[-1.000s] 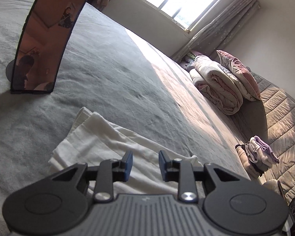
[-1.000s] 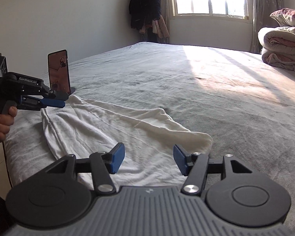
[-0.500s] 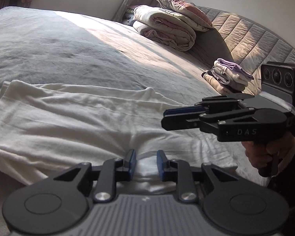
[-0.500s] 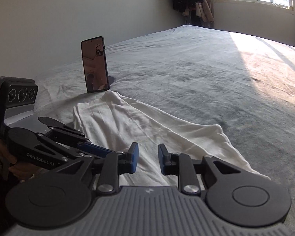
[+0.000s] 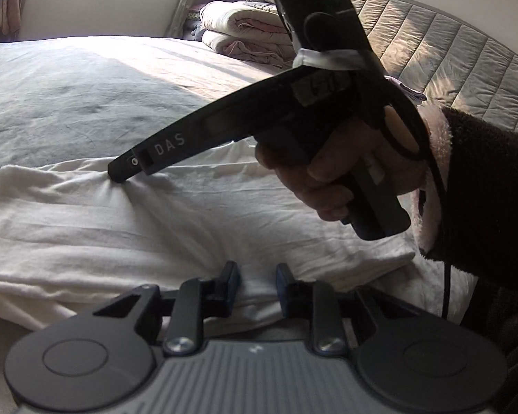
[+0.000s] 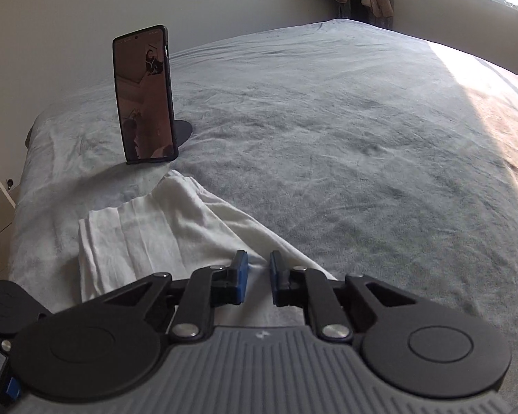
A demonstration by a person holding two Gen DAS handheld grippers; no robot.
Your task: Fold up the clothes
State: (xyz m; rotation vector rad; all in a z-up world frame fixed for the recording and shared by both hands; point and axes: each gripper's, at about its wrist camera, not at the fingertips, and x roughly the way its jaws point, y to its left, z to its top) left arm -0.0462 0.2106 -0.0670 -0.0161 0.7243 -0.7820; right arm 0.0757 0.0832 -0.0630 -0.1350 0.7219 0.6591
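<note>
A white garment (image 5: 121, 227) lies folded in a long band on the grey bed (image 5: 69, 86). My left gripper (image 5: 257, 286) sits at its near edge, its jaws narrow with a ridge of the cloth pinched between them. My right gripper (image 5: 119, 176), held by a hand (image 5: 328, 179), points down onto the garment's middle, and creases run out from its tip. In the right wrist view the right gripper (image 6: 259, 276) has its jaws closing on the white garment (image 6: 138, 227), with cloth in the small gap.
A phone (image 6: 143, 96) stands on a round stand just beyond the garment's folded end. Folded quilts (image 5: 245, 31) and a pillow lie by the padded headboard (image 5: 449, 51). The grey bedspread (image 6: 328, 120) stretches far toward the window. A dark sleeve (image 5: 483, 189) fills the right side.
The right gripper swept left along the garment toward the phone, dropped its tip onto the cloth and narrowed its jaws from wide. The left gripper rolled level and stayed at the near edge.
</note>
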